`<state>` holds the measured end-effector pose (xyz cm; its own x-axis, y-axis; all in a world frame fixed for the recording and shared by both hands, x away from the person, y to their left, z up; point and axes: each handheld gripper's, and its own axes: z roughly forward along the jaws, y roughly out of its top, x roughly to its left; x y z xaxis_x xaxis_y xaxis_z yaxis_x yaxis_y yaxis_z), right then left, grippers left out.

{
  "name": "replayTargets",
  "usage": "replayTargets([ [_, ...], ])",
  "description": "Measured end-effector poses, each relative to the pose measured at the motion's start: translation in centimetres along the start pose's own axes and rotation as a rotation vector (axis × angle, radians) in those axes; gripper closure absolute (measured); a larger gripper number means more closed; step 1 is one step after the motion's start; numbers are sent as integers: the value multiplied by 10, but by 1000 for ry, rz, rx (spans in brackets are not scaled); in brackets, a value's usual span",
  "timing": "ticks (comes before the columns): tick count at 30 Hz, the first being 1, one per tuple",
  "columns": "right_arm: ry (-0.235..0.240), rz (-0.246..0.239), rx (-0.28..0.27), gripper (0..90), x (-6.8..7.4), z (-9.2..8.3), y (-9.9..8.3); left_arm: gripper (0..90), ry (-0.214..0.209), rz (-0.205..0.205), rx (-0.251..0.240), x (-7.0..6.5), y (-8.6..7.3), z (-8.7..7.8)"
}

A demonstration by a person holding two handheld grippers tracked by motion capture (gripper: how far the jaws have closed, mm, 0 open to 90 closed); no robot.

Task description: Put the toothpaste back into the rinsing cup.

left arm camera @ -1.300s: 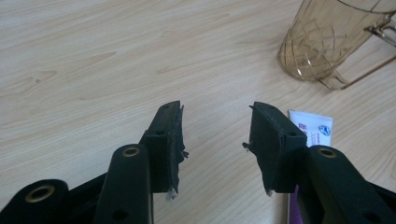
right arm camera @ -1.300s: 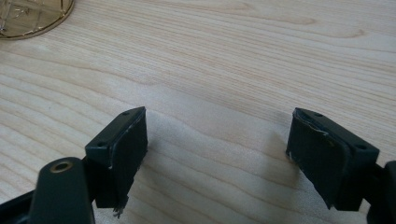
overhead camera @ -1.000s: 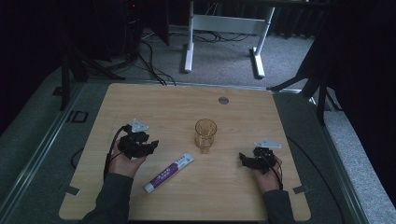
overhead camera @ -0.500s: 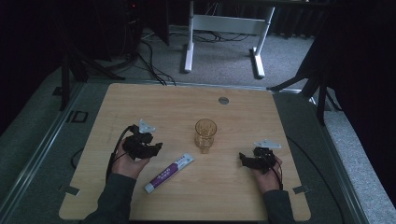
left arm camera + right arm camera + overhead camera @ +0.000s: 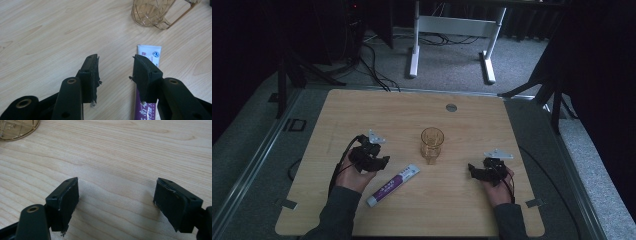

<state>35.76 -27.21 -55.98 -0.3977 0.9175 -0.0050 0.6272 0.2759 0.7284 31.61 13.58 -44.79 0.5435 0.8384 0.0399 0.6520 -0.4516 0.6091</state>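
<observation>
- My left gripper (image 5: 379, 161) has its jaws parted over bare wood; they have just been closing a little, nothing between them.
- The toothpaste tube (image 5: 393, 185) lies flat at its 5 o'clock, just beside it, apparently untouched.
- The amber cup (image 5: 432, 144) stands at 2 o'clock from the tube.
- My right gripper (image 5: 476, 171) rests released, gaping, at the cup's 4 o'clock.

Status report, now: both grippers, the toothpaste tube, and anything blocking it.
Left gripper open, jaws just narrowing, bare table between them. Right gripper open, empty. Toothpaste tube flat on the table, under the left gripper's right jaw. Amber cup stands beyond, clear of the tube.
</observation>
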Motion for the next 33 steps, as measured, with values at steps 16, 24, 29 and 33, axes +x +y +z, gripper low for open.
replayTargets([
  [16,0,0,0,199,0,0,0,553,-21,29,48,-8,5,4],
  [24,0,-1,0,199,0,0,0,554,-32,55,64,-14,9,5],
  [29,0,0,0,199,0,0,0,553,-39,69,83,-18,11,6],
  [33,0,1,0,199,0,0,0,557,-53,75,94,-20,11,7],
])
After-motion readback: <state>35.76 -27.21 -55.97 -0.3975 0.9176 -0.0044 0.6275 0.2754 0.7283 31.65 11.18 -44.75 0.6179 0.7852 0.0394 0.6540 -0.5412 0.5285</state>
